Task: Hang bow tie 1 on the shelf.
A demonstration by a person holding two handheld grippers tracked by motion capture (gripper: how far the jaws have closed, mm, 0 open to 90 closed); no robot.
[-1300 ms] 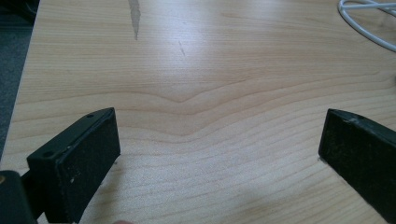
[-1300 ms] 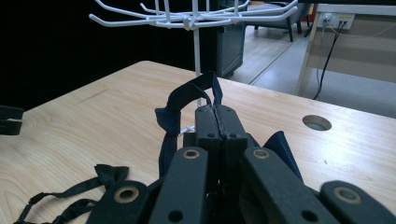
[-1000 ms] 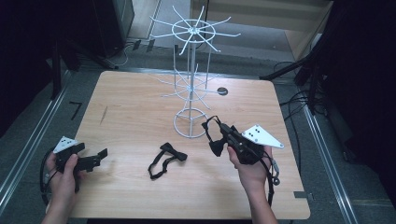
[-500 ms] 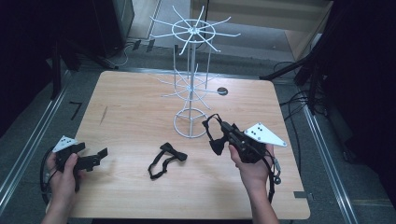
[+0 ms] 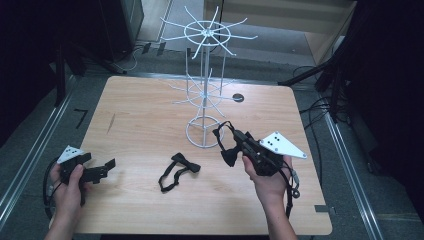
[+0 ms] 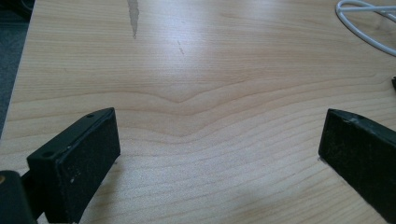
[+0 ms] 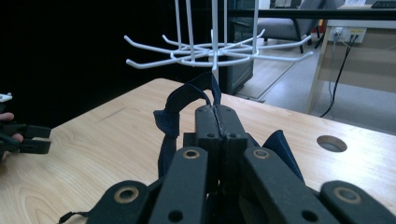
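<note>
A white wire display rack (image 5: 204, 87) stands on the wooden table (image 5: 140, 115), its hooked arms (image 7: 215, 50) spreading just beyond my right gripper. My right gripper (image 5: 237, 136) hovers by the rack's base ring, shut on the strap of a dark blue bow tie (image 5: 228, 151); the strap (image 7: 180, 106) loops up from the closed jaw tips (image 7: 215, 112). A second dark bow tie (image 5: 179, 170) lies flat on the table in front of the rack. My left gripper (image 5: 97, 162) rests at the front left, open, with bare wood between its pads (image 6: 74, 161).
A round cable hole (image 5: 238, 98) sits in the table behind the rack. The rack's base wire (image 6: 364, 25) shows at the far right of the left gripper view. Dark floor, metal rails and cables surround the table.
</note>
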